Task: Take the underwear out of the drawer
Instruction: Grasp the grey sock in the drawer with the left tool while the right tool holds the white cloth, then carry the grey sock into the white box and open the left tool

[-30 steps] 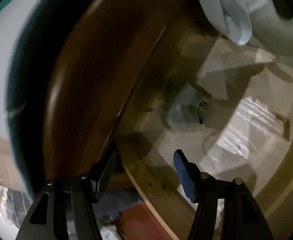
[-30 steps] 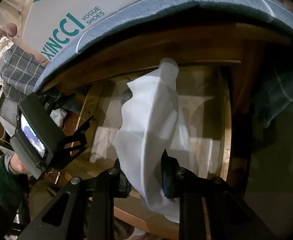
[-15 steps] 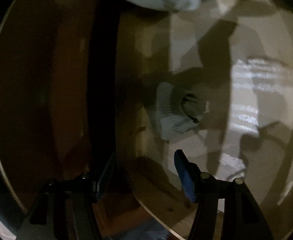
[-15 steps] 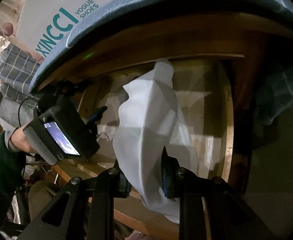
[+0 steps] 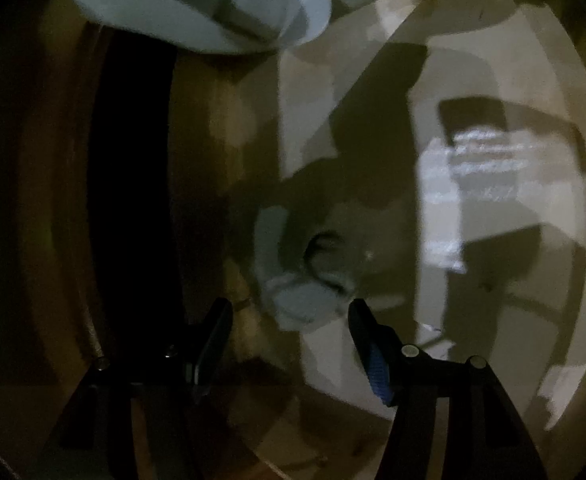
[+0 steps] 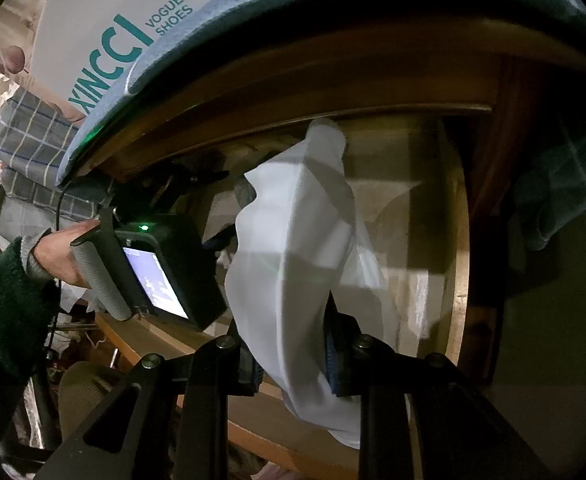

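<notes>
Dim room; shoe box (image 6: 105, 40) on wooden cabinet (image 6: 333, 68).

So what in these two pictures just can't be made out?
- Left wrist view: the small pale bundle on the drawer floor is dim and blurred; what garment it is stays unclear.
- Right wrist view: the white cloth held in the right gripper hides the drawer behind it.
- Right wrist view: the left gripper's fingers are hidden behind its body and the cloth.

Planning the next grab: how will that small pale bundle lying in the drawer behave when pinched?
The small pale bundle looks soft and crumpled, so probably floppy and light. It likely drapes like the white cloth hanging from the right tool. It may snag rather than slide.
</notes>
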Demonstrator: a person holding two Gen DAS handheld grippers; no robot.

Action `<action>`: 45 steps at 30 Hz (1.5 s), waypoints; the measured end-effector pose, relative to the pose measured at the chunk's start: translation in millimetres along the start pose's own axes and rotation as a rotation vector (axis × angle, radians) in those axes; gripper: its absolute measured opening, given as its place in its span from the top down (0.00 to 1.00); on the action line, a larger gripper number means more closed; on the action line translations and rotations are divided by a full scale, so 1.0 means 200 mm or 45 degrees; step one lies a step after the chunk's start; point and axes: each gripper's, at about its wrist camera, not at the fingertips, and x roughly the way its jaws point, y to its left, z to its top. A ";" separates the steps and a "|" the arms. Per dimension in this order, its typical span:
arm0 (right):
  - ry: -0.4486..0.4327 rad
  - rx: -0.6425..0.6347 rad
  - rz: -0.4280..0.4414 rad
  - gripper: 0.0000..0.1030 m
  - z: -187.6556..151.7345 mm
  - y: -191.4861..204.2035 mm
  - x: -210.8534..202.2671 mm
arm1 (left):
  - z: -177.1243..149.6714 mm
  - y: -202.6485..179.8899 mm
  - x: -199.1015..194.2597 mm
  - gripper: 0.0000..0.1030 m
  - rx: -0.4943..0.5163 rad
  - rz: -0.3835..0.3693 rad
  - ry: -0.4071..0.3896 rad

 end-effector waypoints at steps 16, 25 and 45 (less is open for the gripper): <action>0.010 -0.001 0.026 0.77 0.00 -0.02 0.01 | 0.05 0.19 0.16 0.87 -0.287 -0.279 0.080; 0.011 -0.012 0.028 0.77 -0.01 -0.01 0.01 | -0.07 0.38 0.07 0.88 -0.624 -0.661 0.094; 0.046 -0.040 -0.009 0.77 0.00 0.04 0.06 | -0.42 0.45 -0.25 0.88 -1.129 -0.892 0.066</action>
